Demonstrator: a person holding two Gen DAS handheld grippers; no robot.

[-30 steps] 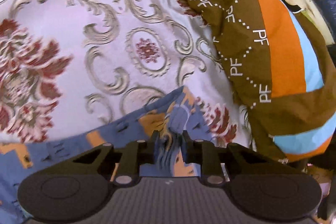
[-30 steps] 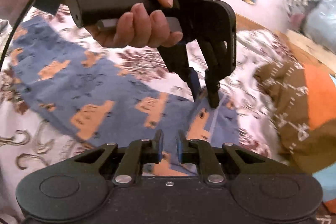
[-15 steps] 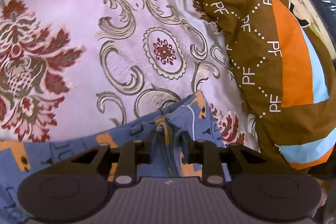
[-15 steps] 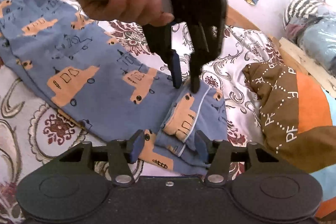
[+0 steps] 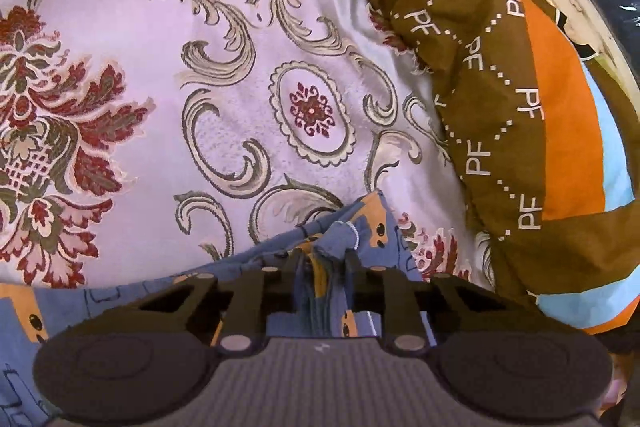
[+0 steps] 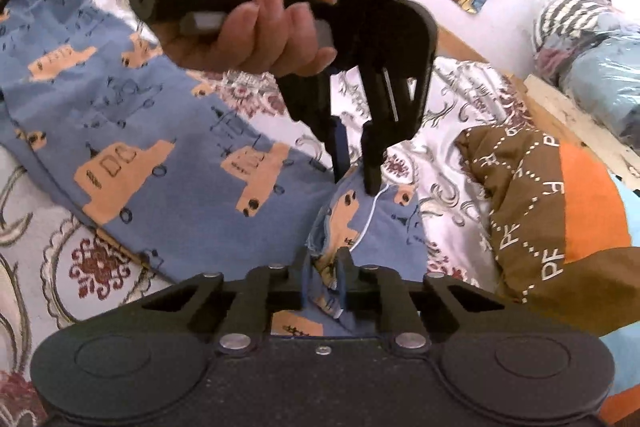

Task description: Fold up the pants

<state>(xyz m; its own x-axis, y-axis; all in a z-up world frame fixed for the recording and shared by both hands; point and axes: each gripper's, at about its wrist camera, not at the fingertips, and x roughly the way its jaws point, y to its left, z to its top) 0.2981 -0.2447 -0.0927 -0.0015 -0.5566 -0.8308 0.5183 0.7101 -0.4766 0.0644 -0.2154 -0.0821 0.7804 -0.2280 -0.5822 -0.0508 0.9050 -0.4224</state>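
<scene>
The blue pants (image 6: 132, 131) with orange truck prints lie spread on the patterned bedspread, running from the far left to the middle. My left gripper (image 5: 325, 258) is shut on a bunched hem edge of the pants (image 5: 360, 231). In the right wrist view the left gripper (image 6: 354, 175) comes down from above, its fingertips pinching the same cloth end. My right gripper (image 6: 325, 267) is shut on the near edge of that folded pants end (image 6: 380, 223), just below the left one.
A brown, orange and light-blue cushion (image 5: 520, 107) lies right of the pants; it also shows in the right wrist view (image 6: 560, 219). A wooden bed edge (image 6: 572, 119) and wrapped bundles (image 6: 592, 39) stand at the far right. The floral bedspread (image 5: 160, 67) stretches ahead.
My right gripper opened half a second ago, moved onto the pants end and has shut on it. The left gripper kept its pinch and lifted the cloth slightly.
</scene>
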